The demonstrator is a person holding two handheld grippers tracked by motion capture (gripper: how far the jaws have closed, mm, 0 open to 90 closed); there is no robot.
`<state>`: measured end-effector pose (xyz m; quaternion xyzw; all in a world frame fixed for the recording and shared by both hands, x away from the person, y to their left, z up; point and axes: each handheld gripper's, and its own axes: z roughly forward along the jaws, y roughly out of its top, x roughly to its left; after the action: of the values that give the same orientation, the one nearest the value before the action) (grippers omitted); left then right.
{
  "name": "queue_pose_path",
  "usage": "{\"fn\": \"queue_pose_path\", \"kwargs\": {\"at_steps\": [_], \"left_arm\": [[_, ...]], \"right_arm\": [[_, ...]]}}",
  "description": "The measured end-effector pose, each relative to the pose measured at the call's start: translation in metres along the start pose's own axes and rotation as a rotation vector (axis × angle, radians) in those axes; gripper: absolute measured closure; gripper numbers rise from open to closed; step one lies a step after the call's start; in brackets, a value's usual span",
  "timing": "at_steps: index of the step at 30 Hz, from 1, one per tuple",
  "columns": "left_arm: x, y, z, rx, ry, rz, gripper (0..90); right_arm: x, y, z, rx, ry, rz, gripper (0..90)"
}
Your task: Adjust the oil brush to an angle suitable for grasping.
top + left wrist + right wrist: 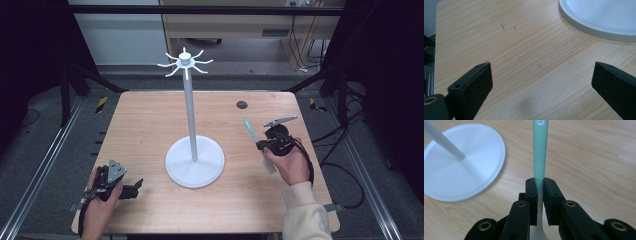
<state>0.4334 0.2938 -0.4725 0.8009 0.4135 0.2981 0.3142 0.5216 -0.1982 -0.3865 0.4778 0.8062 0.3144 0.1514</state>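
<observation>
Right of the white stand (194, 161) on the pale wood-grain table (150, 120), the right gripper (260, 145) holds a slim spoon (250, 129), its mint-green handle slanting up and away; left of the stand's round base, the left gripper (136, 186) lies low; from the left gripper view, blunt black jaws stand wide apart over bare grain; from the right gripper view, matte jaws are clamped on the spoon (540, 150), where smooth green fades to translucent white, beside the glossy disc (461, 161).

We look down and forward over the whole table (150, 120) from above its near edge. Our gripper views skim the wood closely, both catching the stand's white base (604, 17).
</observation>
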Motion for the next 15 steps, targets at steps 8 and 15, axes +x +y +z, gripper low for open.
{"fn": "queue_pose_path", "kwargs": {"at_steps": [8,15], "left_arm": [[0.000,0.000,0.001,0.003,-0.003,-0.002,2.8],[0.000,0.000,0.000,-0.005,-0.004,-0.006,2.9]], "right_arm": [[0.008,0.031,-0.016,-0.092,0.026,-0.017,82.6],[0.009,0.043,-0.028,-0.177,0.031,-0.024,82.6]]}}
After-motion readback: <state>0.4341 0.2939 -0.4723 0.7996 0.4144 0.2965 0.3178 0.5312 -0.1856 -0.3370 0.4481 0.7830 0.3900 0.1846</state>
